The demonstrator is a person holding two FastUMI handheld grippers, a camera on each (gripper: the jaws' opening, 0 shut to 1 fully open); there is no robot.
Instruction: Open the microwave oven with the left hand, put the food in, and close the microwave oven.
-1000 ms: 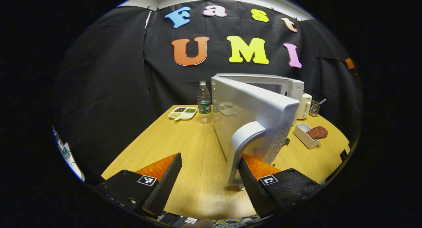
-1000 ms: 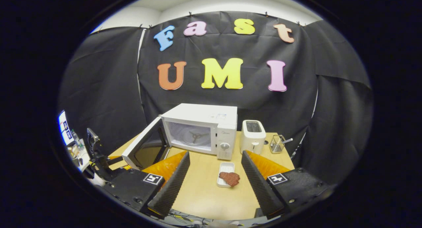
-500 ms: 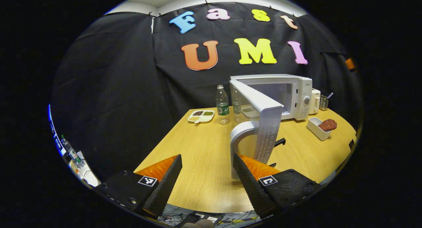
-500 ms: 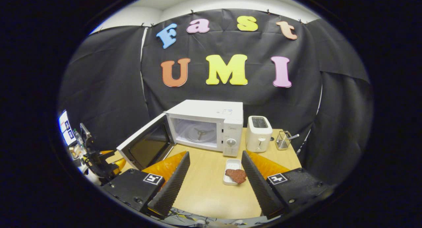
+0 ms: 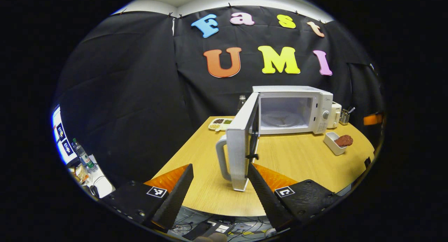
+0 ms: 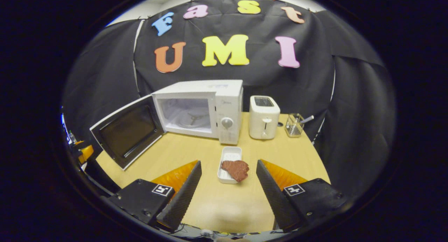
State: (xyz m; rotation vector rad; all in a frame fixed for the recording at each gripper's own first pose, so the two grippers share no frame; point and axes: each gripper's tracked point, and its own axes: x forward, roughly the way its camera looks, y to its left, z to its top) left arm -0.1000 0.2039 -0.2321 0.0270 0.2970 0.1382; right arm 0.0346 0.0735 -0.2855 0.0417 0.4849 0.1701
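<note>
I'm holding both grippers — left gripper [image 5: 218, 186], right gripper [image 6: 227, 186] — with jaws released; the microwave door [image 5: 241, 144] is standing wide, food [image 6: 236, 169] lying in its tray [image 6: 229, 154].

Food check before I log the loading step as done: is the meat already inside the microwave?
No, the meat lies on its white tray on the table, outside the open microwave.

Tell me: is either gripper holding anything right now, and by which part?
Nothing is held. The left gripper is open, with the microwave door handle apart from its fingers. The right gripper is open above the table, short of the food.
</note>
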